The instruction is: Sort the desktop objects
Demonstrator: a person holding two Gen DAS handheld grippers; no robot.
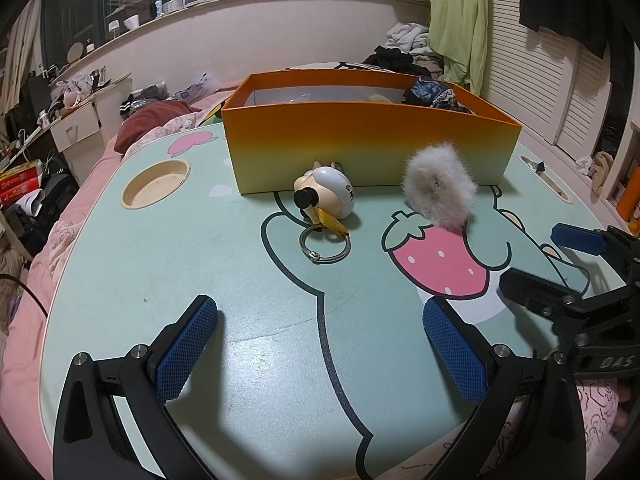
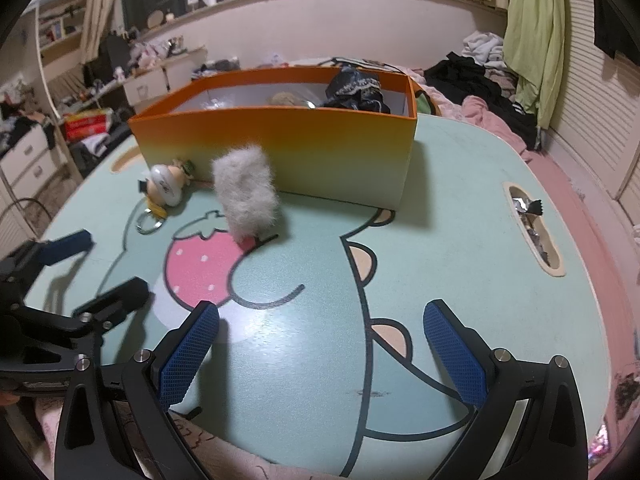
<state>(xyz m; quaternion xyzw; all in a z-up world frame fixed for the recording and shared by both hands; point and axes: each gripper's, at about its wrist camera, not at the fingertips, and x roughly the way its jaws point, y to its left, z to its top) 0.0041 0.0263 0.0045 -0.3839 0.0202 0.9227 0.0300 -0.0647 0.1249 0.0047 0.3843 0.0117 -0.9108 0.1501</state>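
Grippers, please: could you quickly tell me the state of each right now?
Left gripper: open, holding nothing.
Right gripper: open, holding nothing.

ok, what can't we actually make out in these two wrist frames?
- Orange box contents: near wall hides most in both views; only dark fabric and a tan lump show.
- Fluffy grey item: blurred in both views, shape unclear.
- Table slot contents: too small in right wrist view.
- Keychain toy: print unreadable.
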